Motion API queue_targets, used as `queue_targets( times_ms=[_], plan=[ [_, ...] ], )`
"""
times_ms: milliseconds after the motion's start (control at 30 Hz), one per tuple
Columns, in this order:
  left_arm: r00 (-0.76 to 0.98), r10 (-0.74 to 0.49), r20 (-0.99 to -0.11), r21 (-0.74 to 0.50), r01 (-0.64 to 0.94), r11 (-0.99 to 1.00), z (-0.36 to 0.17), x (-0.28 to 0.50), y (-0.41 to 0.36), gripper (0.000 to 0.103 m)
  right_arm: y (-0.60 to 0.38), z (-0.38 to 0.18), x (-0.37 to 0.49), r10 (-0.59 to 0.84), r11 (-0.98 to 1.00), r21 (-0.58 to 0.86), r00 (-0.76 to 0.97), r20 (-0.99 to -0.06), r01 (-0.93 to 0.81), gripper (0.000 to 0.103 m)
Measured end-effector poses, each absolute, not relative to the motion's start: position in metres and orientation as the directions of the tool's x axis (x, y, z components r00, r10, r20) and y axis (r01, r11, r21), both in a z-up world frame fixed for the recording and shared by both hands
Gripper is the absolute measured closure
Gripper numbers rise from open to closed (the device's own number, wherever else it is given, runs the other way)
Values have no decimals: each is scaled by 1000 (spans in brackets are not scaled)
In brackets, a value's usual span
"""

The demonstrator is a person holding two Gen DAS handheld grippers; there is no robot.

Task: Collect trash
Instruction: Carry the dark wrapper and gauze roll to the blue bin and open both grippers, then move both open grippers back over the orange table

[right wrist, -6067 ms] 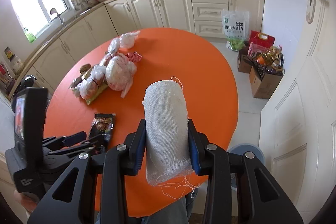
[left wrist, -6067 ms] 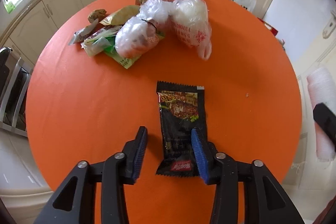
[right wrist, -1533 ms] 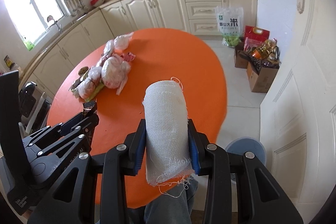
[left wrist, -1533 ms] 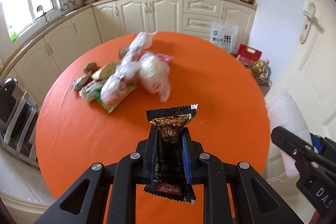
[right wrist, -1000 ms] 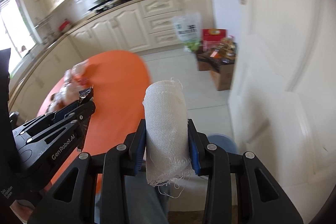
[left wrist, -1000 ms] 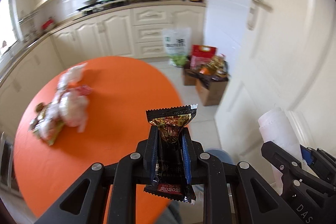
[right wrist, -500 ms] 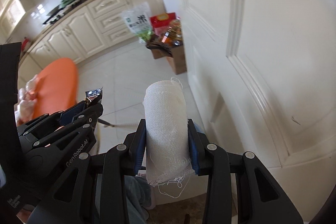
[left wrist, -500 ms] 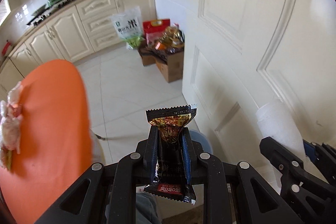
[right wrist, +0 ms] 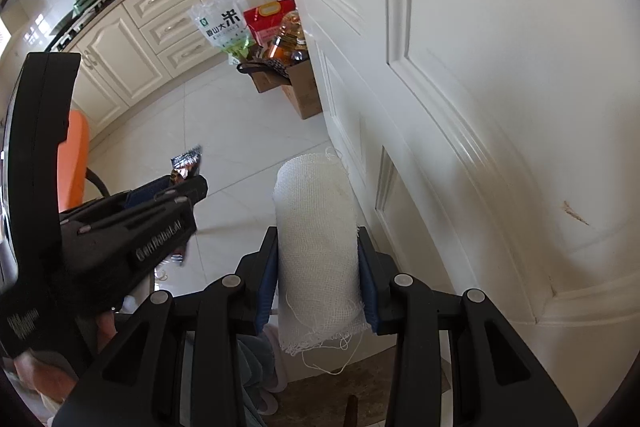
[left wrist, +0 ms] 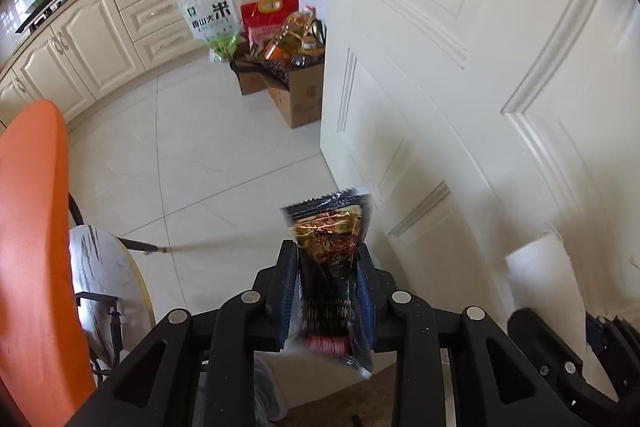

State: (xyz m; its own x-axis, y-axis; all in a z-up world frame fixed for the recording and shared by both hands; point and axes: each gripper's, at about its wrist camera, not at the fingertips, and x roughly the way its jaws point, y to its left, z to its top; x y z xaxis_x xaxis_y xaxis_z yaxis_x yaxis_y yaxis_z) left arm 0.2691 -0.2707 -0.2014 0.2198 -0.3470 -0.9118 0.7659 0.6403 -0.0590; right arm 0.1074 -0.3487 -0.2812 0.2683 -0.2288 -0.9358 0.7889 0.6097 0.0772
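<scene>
Both grippers off the orange table now, left fingers clamping snack wrapper, right fingers clamping gauze roll.

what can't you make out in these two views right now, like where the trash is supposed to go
- Trash bin: none visible; the left gripper and right gripper block the floor below.
- Snack wrapper: print motion-blurred, unreadable in the left wrist view.
- Gauze roll: lower end hidden behind the jaws in the right wrist view.
- Orange table: cut off by the left edge.
</scene>
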Motion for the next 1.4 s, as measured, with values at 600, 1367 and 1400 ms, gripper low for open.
queue_targets(
  times_ms=[600, 1367, 1400],
  plan=[
    [187, -236, -954, -28, 725, 688, -226, 300, -267, 78, -346, -304, 134, -146, 626, 156, 311, -939, 764, 66],
    [206, -260, -943, -34, 722, 692, -194, 275, -224, 78, -321, -267, 132, -190, 641, 124, 313, -931, 758, 57],
    [209, -265, -941, -35, 721, 692, -190, 272, -222, 78, -318, -263, 131, -195, 643, 124, 318, -928, 756, 57]
  ],
)
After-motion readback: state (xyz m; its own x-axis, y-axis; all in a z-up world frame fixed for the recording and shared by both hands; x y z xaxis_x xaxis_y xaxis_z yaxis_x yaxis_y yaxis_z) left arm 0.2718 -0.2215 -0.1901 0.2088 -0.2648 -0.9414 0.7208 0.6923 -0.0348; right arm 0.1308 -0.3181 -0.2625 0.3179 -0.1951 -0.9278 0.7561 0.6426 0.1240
